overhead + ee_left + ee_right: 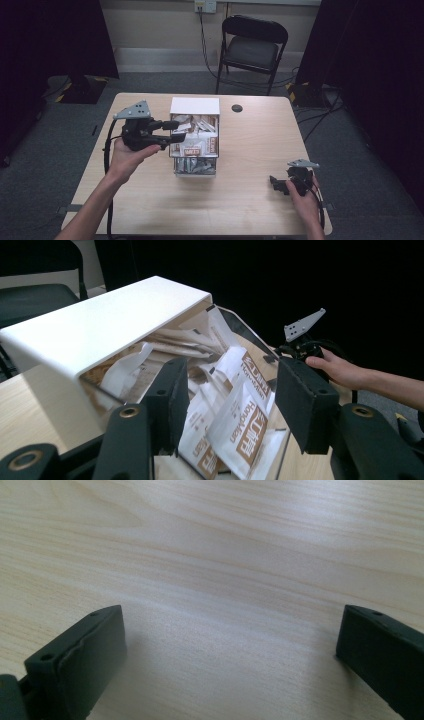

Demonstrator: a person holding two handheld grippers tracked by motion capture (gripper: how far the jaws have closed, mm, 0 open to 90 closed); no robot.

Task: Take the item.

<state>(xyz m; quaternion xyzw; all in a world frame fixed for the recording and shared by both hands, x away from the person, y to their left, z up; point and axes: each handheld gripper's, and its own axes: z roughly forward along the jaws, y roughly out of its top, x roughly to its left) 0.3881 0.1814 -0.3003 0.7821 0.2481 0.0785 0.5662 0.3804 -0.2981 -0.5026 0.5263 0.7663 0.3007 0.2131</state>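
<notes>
Step in hand: left gripper (pixel 172 134), jaws half open and holding nothing, reaches into the packet box (pixel 194 106). Next: close on a packet (pixel 248 426) at the jaws' 12 o'clock. Right gripper (pixel 227 652) rests wide open, unloaded.

The white-and-brown sachets (pixel 245 425) in the box read "HongMian".
</notes>
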